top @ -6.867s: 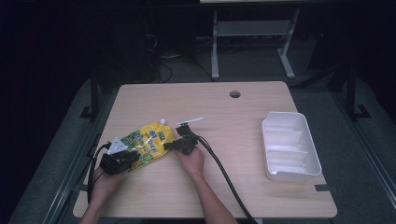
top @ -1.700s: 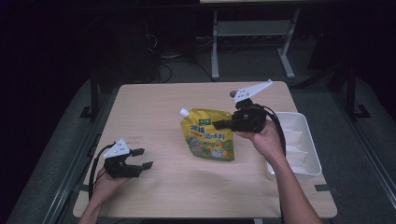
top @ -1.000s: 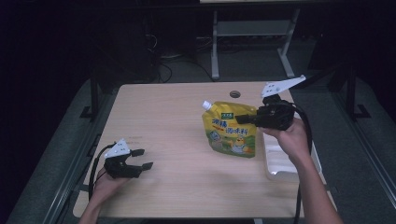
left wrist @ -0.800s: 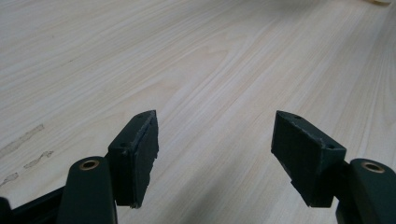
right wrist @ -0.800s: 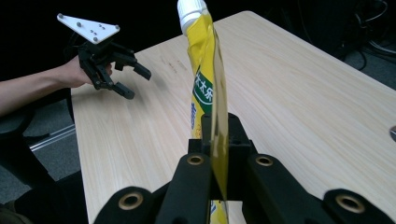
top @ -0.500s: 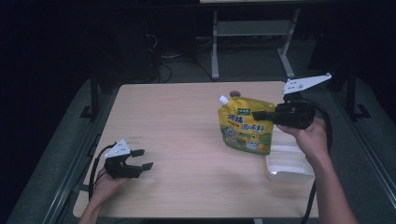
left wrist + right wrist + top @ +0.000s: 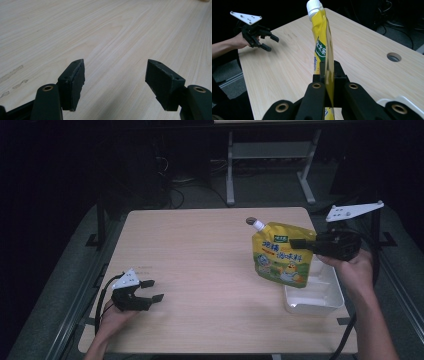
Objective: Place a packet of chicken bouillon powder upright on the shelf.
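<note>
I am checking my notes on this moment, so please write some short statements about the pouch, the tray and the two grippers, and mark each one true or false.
1. The right gripper holds the yellow spouted pouch in the air. True.
2. The pouch lies flat inside the white tray. False: it hangs upright from the jaws, above the tray's left edge.
3. The left gripper is open and holds nothing. True.
4. The pouch's white cap points down at the table. False: the cap is at the top.
5. The left gripper is lifted high over the tray. False: it sits low at the table's near left corner, far from the tray.
</note>
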